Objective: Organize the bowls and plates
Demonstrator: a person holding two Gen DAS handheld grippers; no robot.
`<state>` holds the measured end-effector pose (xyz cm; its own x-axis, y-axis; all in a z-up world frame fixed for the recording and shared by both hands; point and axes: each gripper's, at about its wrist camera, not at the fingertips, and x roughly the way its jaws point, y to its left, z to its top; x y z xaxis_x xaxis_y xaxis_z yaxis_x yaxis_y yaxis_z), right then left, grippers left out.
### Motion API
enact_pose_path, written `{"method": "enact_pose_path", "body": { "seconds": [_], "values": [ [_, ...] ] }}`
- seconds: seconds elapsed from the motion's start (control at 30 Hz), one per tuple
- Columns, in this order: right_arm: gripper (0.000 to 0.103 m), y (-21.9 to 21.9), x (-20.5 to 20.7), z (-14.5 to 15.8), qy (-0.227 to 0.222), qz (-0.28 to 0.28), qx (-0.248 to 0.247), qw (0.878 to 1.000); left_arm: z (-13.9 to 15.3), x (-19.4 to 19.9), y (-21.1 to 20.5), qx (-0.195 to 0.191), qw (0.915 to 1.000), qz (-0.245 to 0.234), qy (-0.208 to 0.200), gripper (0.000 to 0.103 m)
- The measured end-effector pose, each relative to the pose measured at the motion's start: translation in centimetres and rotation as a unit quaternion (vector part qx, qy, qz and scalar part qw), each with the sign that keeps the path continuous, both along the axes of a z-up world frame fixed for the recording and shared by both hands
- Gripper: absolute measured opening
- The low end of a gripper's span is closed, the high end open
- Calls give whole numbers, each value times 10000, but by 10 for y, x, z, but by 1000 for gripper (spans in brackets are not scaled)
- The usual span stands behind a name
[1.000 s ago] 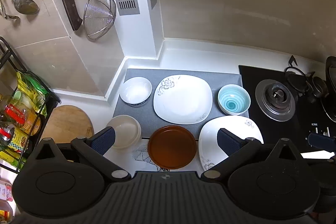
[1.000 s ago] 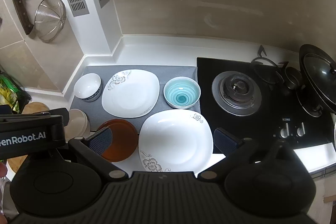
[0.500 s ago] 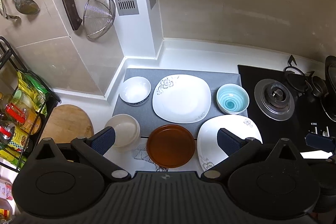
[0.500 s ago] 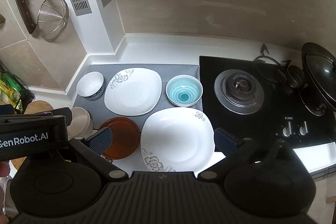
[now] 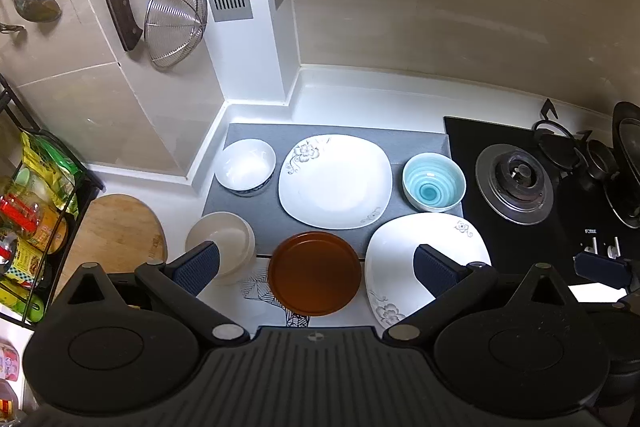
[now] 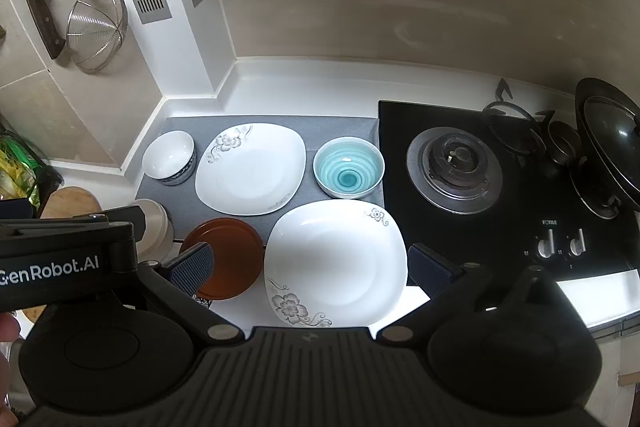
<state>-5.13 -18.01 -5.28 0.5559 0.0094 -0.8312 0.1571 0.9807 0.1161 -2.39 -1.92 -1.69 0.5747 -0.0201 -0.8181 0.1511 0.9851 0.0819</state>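
Both tools spread, holding nothing: left tool (image 5: pixel 316 261) above the round brown plate (image 5: pixel 315 273); right tool (image 6: pixel 310 261) above the square white floral plate (image 6: pixel 334 263); glazed rims could slip from the pads (image 6: pixel 192 267).

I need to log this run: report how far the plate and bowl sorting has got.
Done: nothing looks stacked. The two white square plates, brown plate, white bowl, blue bowl and beige bowl lie singly.
In hand: nothing; left tongs and right tongs hover open.
Left: all grouping.
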Motion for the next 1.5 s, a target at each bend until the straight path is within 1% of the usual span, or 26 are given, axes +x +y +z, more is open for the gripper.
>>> {"method": "enact_pose_path", "body": {
  "seconds": [0.33,0.67,0.87,1.07,1.13,1.27,1.33,1.4,1.47,1.5],
  "values": [
    [103,0,2,-1,5,20,12,10000,-1,3,3,-70,10000,-42,15,103],
    [103,9,10,-4,73,-2,-17,10000,-6,11,12,-99,9999,-97,72,103],
    [103,20,17,-10,185,-57,-80,9998,-14,22,23,-153,9995,-180,195,103],
    [103,30,28,-18,317,-244,-128,9991,-25,40,35,-222,9985,-385,319,103],
    [103,33,31,-25,422,-367,-134,9983,-32,47,37,-233,9977,-450,440,103],
    [103,38,34,-46,593,-636,-169,9961,-59,64,39,-327,9935,-722,822,103],
    [103,37,32,-60,441,-791,-129,9958,-74,73,39,-466,9901,-961,913,103],
    [103,35,28,-80,148,-719,-149,9972,-92,81,41,-548,9860,-1137,1087,103],
    [103,24,27,-107,273,-799,-242,9961,-113,89,45,-655,9833,-1225,1176,103],
    [103,16,23,-123,398,-890,-230,9950,-124,91,47,-768,9824,-1282,1124,102]
  ]
}}
